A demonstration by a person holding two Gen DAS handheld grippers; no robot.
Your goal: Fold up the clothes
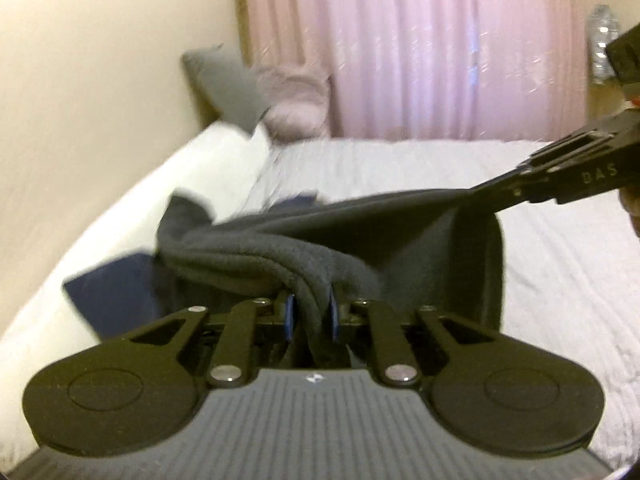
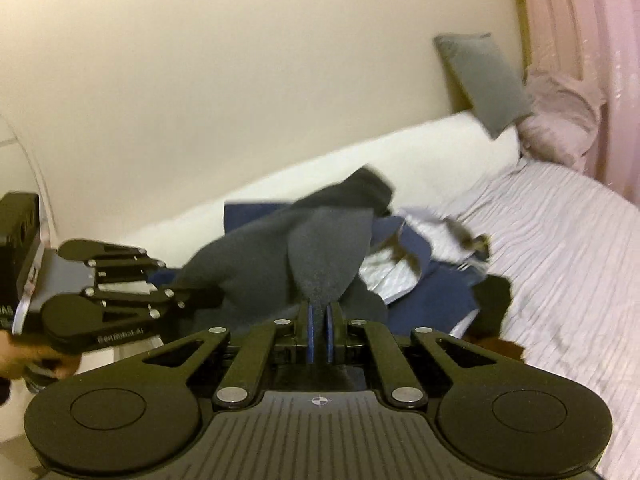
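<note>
- The left hand-held gripper (image 1: 311,312) is clamped on a bunched, rolled edge of the dark grey garment (image 1: 400,236).
- The right hand-held gripper (image 2: 319,322) pinches a thin flap of the same garment, which hangs stretched between the two above the bed (image 1: 540,280).
- Risk: the thin flap could slip out if the two pull further apart.
- Risk: just beyond the fingers lies a blue cloth pile (image 2: 436,288); the trailing hem could drag it along.

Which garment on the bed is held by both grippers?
The dark grey fleece garment, stretched between both grippers; the navy blue clothes lie loose beneath it.
</note>
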